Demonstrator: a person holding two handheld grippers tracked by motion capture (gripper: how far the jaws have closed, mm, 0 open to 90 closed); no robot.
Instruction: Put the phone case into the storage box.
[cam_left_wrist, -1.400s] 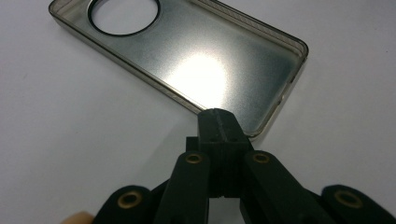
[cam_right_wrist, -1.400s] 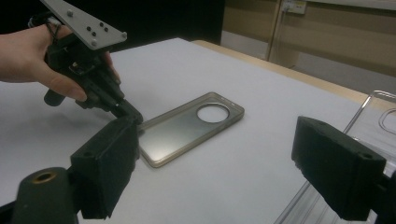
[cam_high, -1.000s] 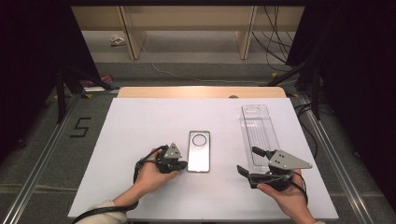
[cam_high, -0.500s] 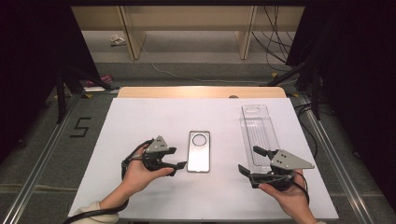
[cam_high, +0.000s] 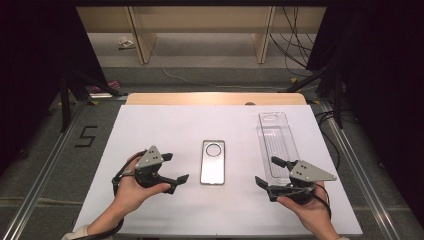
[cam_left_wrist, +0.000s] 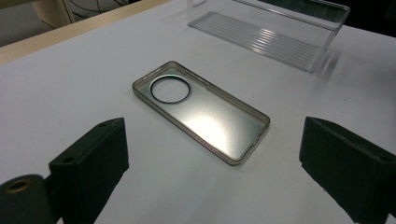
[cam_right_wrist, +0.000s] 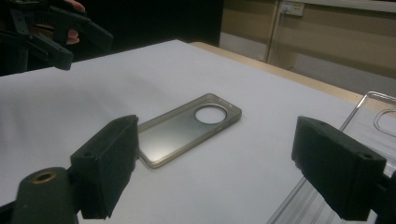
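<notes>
Flat on the white surface (cam_high: 150, 125), a clear phone case (cam_high: 213, 162) lies between both tongs; left tongs (cam_high: 175, 167), just opening, and right tongs (cam_high: 267, 171) gape empty.

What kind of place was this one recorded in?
Most likely a lab or workshop set up for recording. A white table stands between dark curtains, loose cables run over the floor, and a number five is marked beside the table.

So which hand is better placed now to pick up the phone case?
Probably left: the left gripper is open, beside the phone case and facing it. The right gripper sits by the clear tray.
</notes>
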